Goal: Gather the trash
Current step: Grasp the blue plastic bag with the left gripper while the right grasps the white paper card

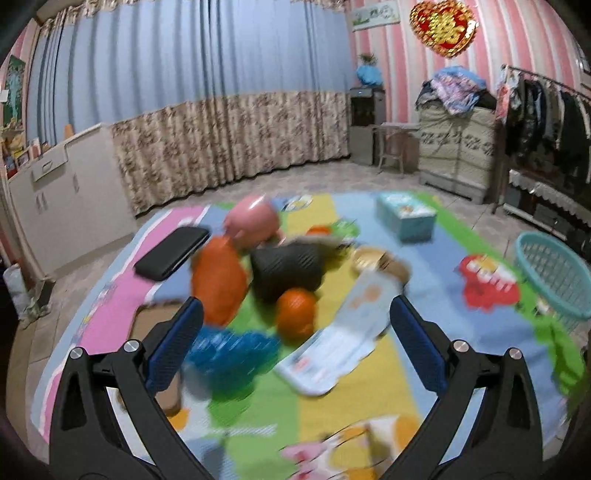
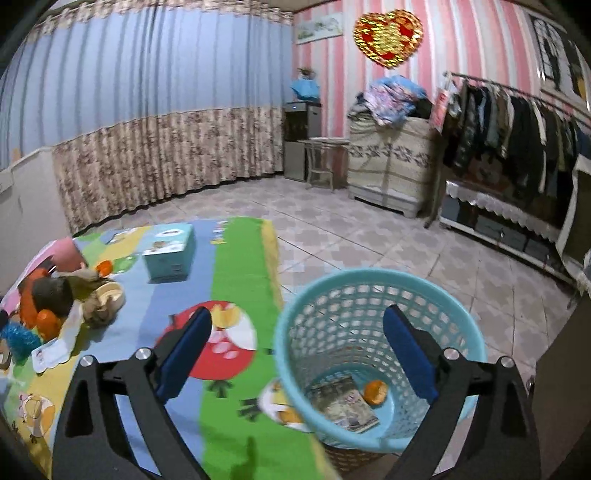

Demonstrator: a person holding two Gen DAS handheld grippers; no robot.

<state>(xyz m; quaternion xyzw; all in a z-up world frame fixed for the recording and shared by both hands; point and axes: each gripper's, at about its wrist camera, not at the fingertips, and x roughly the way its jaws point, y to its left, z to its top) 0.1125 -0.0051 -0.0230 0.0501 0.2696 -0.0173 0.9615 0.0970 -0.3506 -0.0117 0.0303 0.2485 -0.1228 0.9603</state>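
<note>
Both grippers stand spread and empty: the left gripper (image 1: 295, 332) over the blurred heap of trash (image 1: 258, 273) at frame centre, the right gripper (image 2: 297, 350) above the teal basket (image 2: 369, 284) at lower right. A hasty grab could snag a toy instead. Orange wrappers, a white packet, crumpled paper.

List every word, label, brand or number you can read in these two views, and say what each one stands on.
None can be read.
Heart ornament: gold emblem, too blurred to read.
Framed strip on the wall: too small.
Teal box: print blurred.
Flat white packet: print smeared by motion.
Printed wrapper in the basket: illegible.
Play mat: white marks on the red patch, blurred.
</note>
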